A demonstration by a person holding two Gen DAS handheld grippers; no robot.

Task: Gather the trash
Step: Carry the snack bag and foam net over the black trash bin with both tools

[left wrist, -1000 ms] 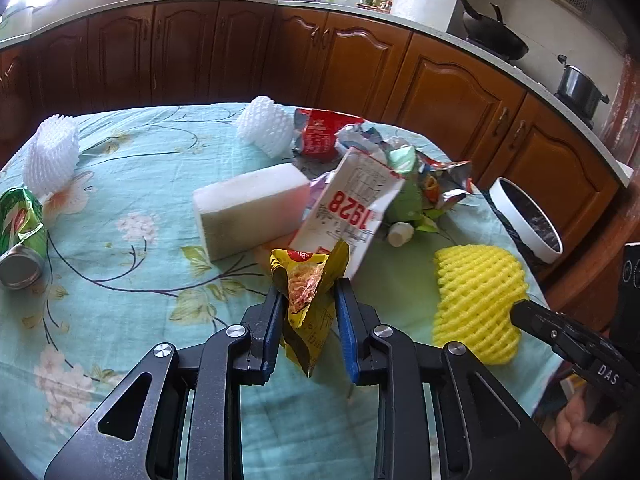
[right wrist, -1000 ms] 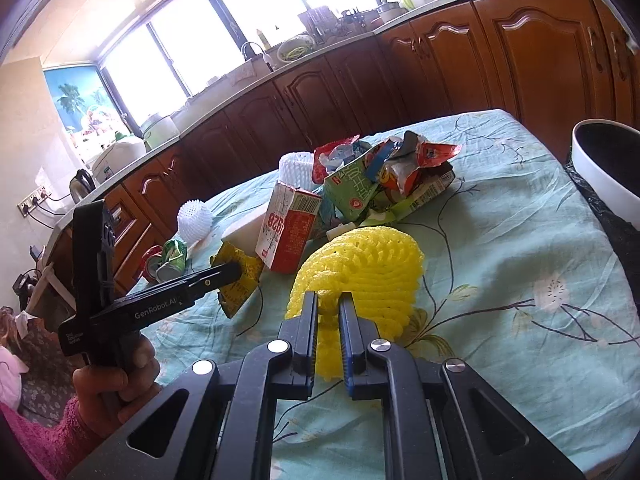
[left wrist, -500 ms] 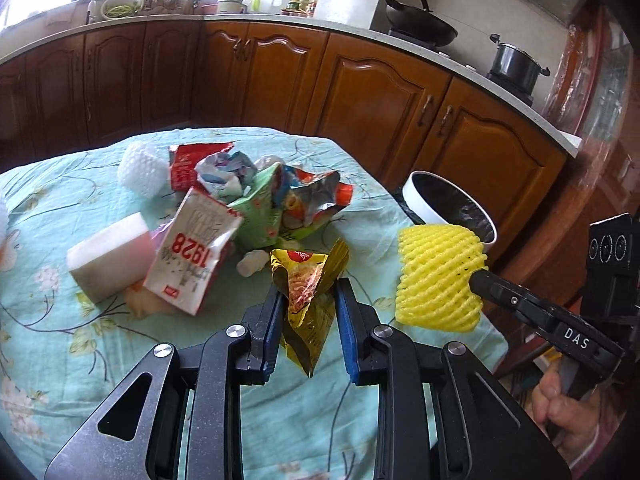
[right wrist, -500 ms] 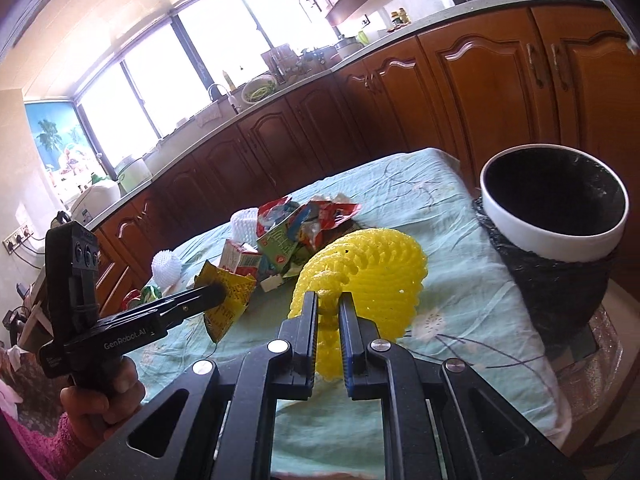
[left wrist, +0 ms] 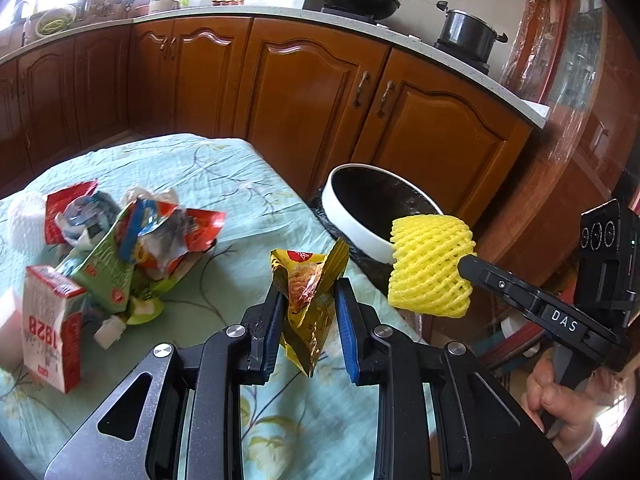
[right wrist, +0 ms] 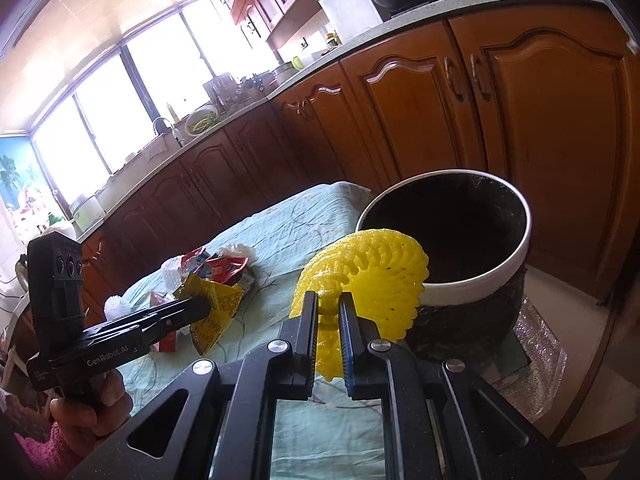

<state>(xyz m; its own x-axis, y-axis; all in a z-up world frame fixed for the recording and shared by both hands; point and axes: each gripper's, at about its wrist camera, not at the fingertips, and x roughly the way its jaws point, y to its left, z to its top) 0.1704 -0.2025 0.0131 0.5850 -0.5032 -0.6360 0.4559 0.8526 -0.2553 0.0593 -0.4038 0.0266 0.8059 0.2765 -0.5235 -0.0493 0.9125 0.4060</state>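
My left gripper (left wrist: 307, 304) is shut on a crumpled yellow snack wrapper (left wrist: 310, 292) and holds it above the table's right end; the wrapper also shows in the right wrist view (right wrist: 214, 308). My right gripper (right wrist: 329, 312) is shut on a yellow foam fruit net (right wrist: 372, 276) and holds it in the air at the near rim of the white-rimmed trash bin (right wrist: 480, 280), which has a black liner. In the left wrist view the net (left wrist: 430, 266) hangs in front of the bin (left wrist: 360, 224), right of the wrapper.
A pile of wrappers (left wrist: 136, 232), a red and white carton (left wrist: 50, 332) and white foam (left wrist: 22, 216) lie on the floral tablecloth (left wrist: 224, 184). The bin stands beside the table's right edge. Wooden cabinets (left wrist: 312, 92) run behind.
Both grippers have moved right, toward the bin, each carrying its item. The foam net now hangs at the bin's rim; the wrapper is nearer the table's right edge.
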